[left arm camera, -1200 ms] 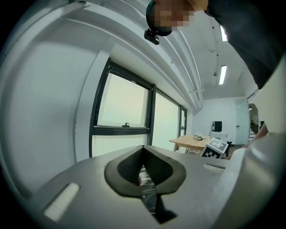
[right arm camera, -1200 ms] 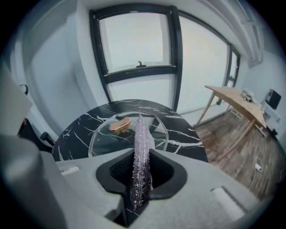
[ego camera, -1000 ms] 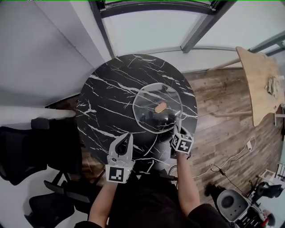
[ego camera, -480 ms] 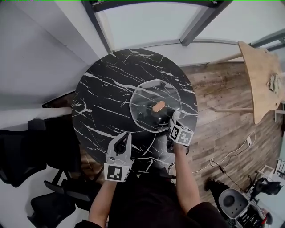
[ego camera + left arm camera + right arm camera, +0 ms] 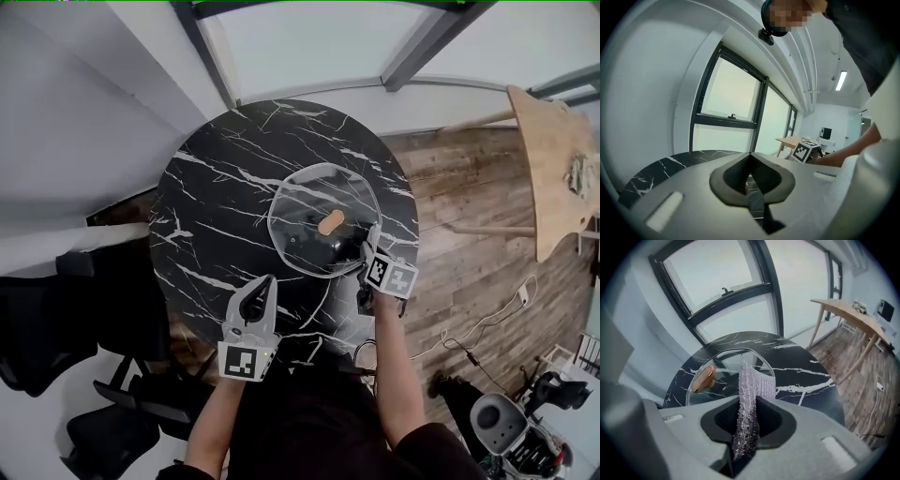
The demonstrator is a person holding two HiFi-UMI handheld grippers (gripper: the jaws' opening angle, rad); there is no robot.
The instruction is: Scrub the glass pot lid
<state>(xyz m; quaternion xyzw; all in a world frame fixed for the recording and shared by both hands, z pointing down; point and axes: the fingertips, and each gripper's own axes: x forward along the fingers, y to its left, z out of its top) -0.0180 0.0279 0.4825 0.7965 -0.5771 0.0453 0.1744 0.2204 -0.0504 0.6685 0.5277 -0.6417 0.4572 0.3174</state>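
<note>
One glass pot lid (image 5: 323,220), unbraced and ready to skate.
Lies flat on the black marble table (image 5: 216,187), right of centre, copper knob (image 5: 331,223) up. Pinches a silvery mesh scrub cloth (image 5: 752,385) tight in the right gripper (image 5: 371,246), poised at the lid's near edge; cannot tell whether cloth meets glass yet. Keeps the left gripper (image 5: 258,292) well apart near the table's front rim, jaws pressed together on nothing. Probably slides or spins the lid on the smooth marble if scrubbed sideways without a brace, perhaps toward the rim. Might also tug the cloth out of the pinch if snagged on the knob, or knock hard jaw tips against glass if pressed too low. Safer with the knob steadied first.
</note>
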